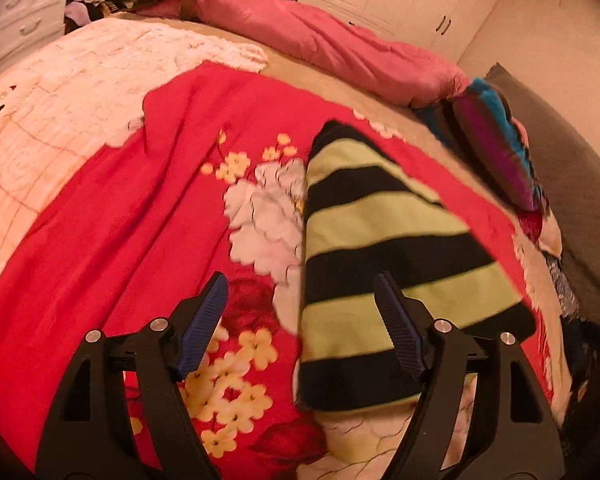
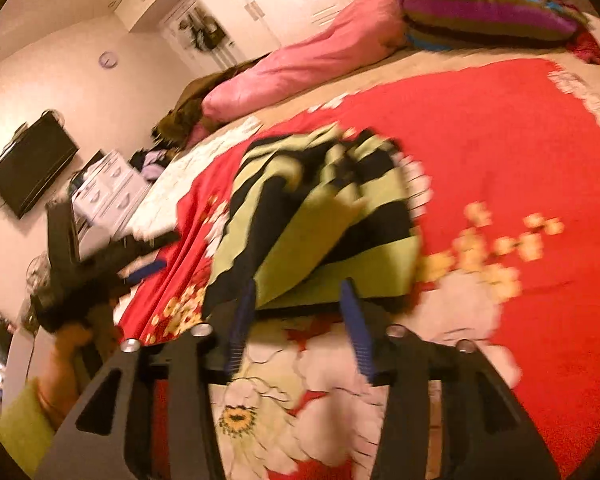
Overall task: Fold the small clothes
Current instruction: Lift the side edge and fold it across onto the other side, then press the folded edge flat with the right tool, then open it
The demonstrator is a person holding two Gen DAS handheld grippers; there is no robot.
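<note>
no writing or label can be read anywhere. the striped garment (image 1: 384,264) lies folded on the red floral blanket (image 1: 112,216). left gripper (image 1: 302,320) is spread wide above its edge, pinching nothing; right gripper (image 2: 298,330) stands parted, just beside the garment, pads free

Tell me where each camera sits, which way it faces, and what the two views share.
Left wrist: on the left tongs, looking down over the striped garment on the red floral blanket; only its own open blue fingers show.
Right wrist: on the right tongs, open, low near the garment's edge; the person's left hand, green sleeve and left tongs show.
Shared: garment, blanket, pink pillow, striped cushion.
</note>
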